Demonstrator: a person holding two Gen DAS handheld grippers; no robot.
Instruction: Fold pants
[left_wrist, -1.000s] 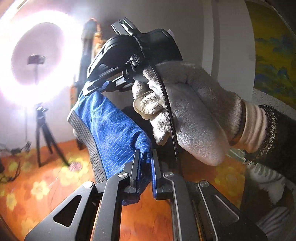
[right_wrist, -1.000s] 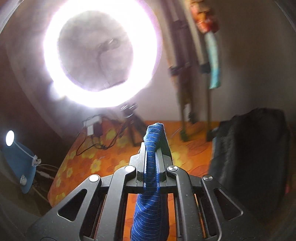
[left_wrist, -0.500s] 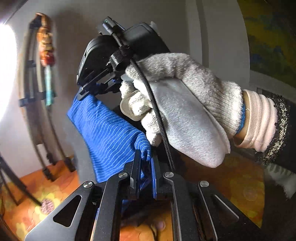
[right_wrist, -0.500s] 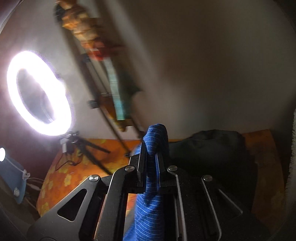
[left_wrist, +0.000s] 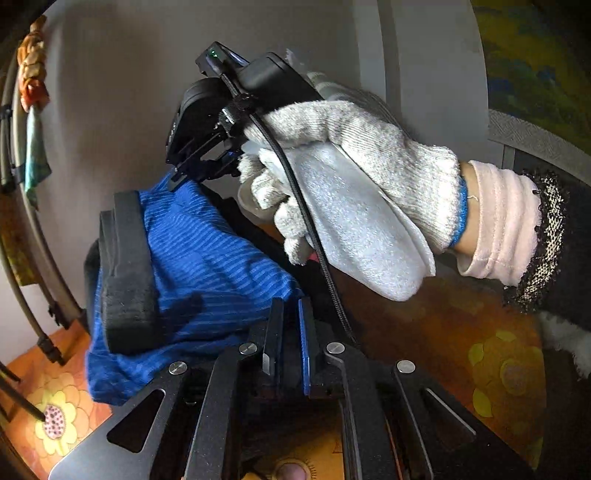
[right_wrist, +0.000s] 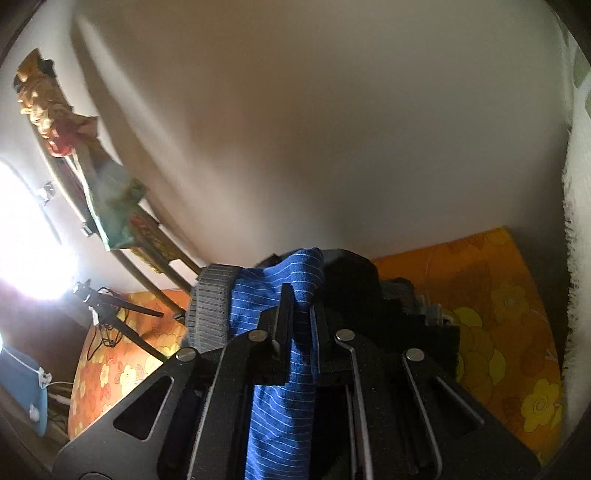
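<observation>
Both tongs, left and right, pinch the blue pants.

Plain pale wall; orange flowered cover below; bright light glaring beside a tripod.

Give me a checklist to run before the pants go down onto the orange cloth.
1. Left gripper shut on pants: ok.
2. Right gripper shut on pants: ok.
3. Waistband held between both grippers: ok.
4. Fabric between them flat: not ok, it sags and bunches.
5. Orange cloth clear for laying: not ok, a dark garment lies there.
6. Legs hanging free: cannot tell.
</observation>
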